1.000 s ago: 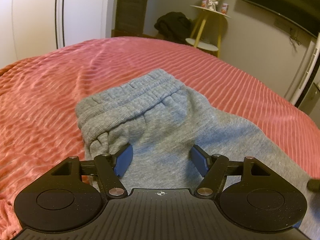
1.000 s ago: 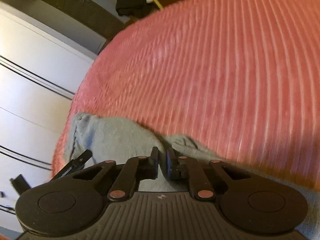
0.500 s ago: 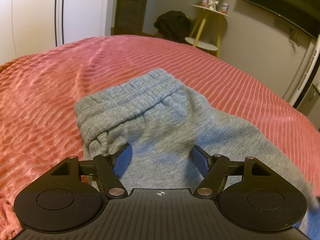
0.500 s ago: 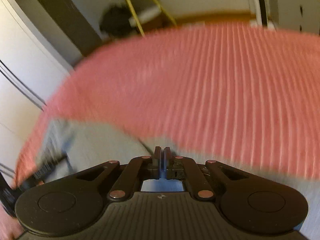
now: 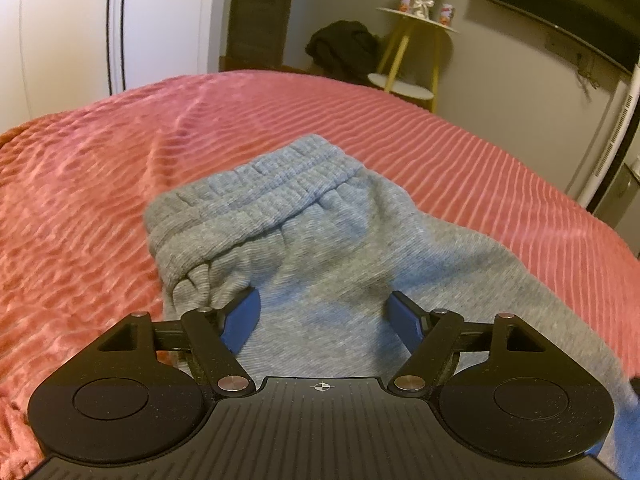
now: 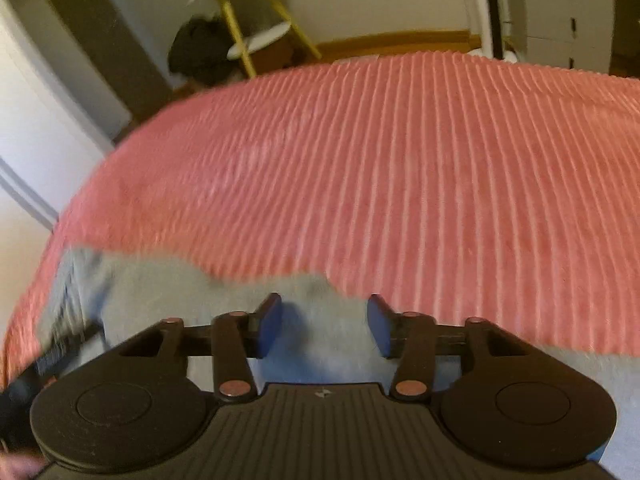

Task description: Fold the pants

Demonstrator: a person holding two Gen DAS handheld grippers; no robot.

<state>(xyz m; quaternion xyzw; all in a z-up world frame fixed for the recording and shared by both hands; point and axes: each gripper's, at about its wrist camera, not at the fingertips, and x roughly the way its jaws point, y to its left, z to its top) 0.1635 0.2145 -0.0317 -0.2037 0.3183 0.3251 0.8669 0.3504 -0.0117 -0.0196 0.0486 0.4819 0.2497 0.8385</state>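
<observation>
Grey sweatpants point(image 5: 320, 240) lie on a pink ribbed bedspread point(image 5: 100, 184), elastic waistband toward the far side in the left wrist view. My left gripper point(image 5: 324, 312) hovers just over the cloth below the waistband, its jaws opening wider, blue pads apart with only flat fabric beneath them. In the right wrist view the pants point(image 6: 160, 280) stretch along the bedspread's near part. My right gripper point(image 6: 324, 320) is over the grey cloth's edge with its jaws opening; the pads press on nothing. The left gripper's black body point(image 6: 48, 356) shows blurred at the lower left.
The bedspread point(image 6: 380, 160) extends wide beyond the pants. Past the bed stand a yellow-legged side table point(image 5: 416, 52), a dark heap of clothing point(image 5: 344, 48), white wardrobe doors point(image 5: 60, 32) and a wall-mounted screen point(image 5: 560, 4).
My right gripper's jaws went from shut to apart, letting go of the grey cloth, and the view tilted up over the bed. The left gripper stayed put, its pads spreading slightly.
</observation>
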